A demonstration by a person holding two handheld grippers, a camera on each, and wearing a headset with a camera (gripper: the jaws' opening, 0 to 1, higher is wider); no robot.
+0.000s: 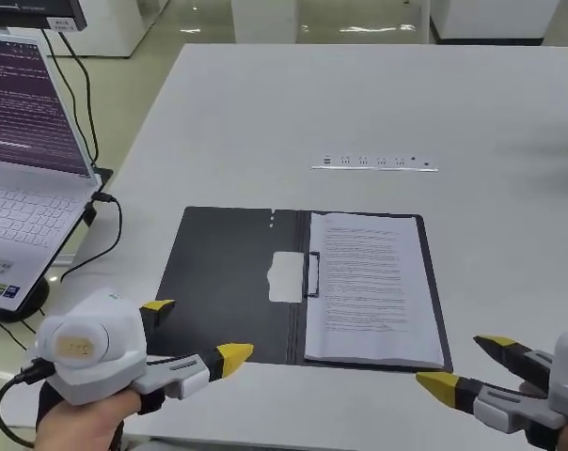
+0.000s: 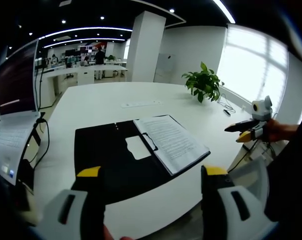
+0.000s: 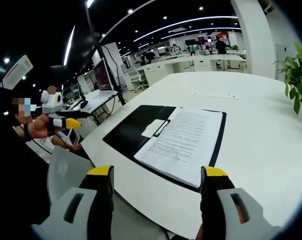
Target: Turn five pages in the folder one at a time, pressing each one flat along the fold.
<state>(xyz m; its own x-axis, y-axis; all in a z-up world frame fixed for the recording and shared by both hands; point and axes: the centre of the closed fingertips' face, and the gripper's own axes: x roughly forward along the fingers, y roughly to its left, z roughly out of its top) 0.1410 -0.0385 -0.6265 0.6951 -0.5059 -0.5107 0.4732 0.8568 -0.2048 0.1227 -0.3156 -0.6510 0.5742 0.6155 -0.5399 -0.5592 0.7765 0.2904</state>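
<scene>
The black folder (image 1: 228, 282) lies open and flat at the centre of the frame on the white surface (image 1: 359, 103). A stack of printed pages (image 1: 369, 287) is clipped on its right half. The left gripper (image 1: 197, 331) hovers by its lower-left corner and the right gripper (image 1: 465, 365) by its lower-right, both with jaws spread wide and holding nothing.

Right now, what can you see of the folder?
The folder is black, plastic-looking, lying open and flat on the white table. Its left half is bare but for a pale patch by the spine. A black clip holds printed pages on the right half. The left gripper and right gripper hover open near its front edge, clear of it.
</scene>
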